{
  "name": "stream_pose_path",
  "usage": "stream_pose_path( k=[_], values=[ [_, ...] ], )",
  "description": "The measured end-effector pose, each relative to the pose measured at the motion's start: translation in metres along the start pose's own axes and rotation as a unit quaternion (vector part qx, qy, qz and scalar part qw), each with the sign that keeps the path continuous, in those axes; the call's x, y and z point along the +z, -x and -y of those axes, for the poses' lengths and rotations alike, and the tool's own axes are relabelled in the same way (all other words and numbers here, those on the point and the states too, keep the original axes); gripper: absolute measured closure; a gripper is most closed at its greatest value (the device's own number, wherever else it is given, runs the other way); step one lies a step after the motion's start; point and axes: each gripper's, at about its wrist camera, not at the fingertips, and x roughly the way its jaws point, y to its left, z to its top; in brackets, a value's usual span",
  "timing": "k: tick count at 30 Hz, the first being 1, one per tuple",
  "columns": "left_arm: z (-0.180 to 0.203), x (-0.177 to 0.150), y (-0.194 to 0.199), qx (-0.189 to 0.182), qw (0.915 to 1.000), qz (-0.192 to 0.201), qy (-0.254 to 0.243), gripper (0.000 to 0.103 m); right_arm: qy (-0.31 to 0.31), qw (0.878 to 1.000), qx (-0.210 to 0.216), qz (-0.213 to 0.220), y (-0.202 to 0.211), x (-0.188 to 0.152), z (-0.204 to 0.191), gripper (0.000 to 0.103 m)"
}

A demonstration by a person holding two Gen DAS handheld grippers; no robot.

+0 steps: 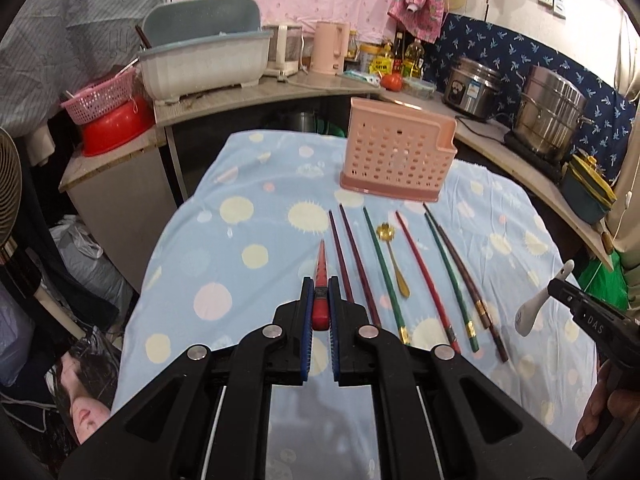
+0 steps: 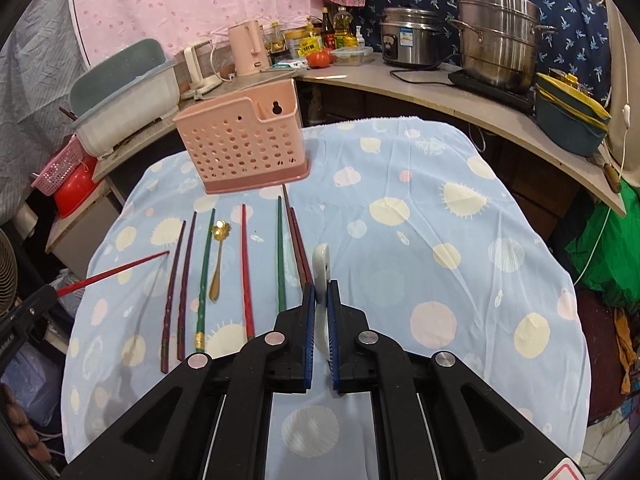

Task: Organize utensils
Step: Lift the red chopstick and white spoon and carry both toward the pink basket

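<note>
A pink perforated utensil holder (image 1: 396, 156) (image 2: 244, 140) stands at the far side of the blue spotted cloth. Several chopsticks (image 1: 360, 268) (image 2: 244, 268) and a gold spoon (image 1: 394, 256) (image 2: 218, 256) lie in a row in front of it. My left gripper (image 1: 321, 292) is shut on a red chopstick (image 1: 321, 280), held above the cloth; it shows at the left of the right wrist view (image 2: 112, 270). My right gripper (image 2: 319, 294) is shut on a white ceramic spoon (image 2: 321, 268), also seen in the left wrist view (image 1: 532, 312).
A counter (image 2: 420, 80) curves behind the table with a rice cooker (image 2: 412, 36), steel pot (image 2: 496, 36), pink kettle (image 2: 248, 46) and a dish tub (image 1: 204, 60). A fan (image 1: 10, 184) and bags sit at the left.
</note>
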Motion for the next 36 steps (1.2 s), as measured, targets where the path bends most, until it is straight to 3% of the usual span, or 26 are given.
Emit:
stream_pose_path(
  k=[18,25,36],
  values=[
    [0.022,0.092,0.019,-0.02,0.9975,0.062,-0.025,0.096,0.001,0.999,0.038,0.014,0.006,0.062,-0.01,0.097],
    [0.034,0.157,0.011,-0.028,0.9941,0.1,-0.033,0.096,0.0,0.998,0.056,0.021,-0.016,0.12,-0.018,0.097],
    [0.058,0.27,-0.007,-0.038,0.9836,0.172,-0.038,0.096,-0.041,0.988,0.145,0.024,-0.079,0.222,-0.037,0.097]
  ],
)
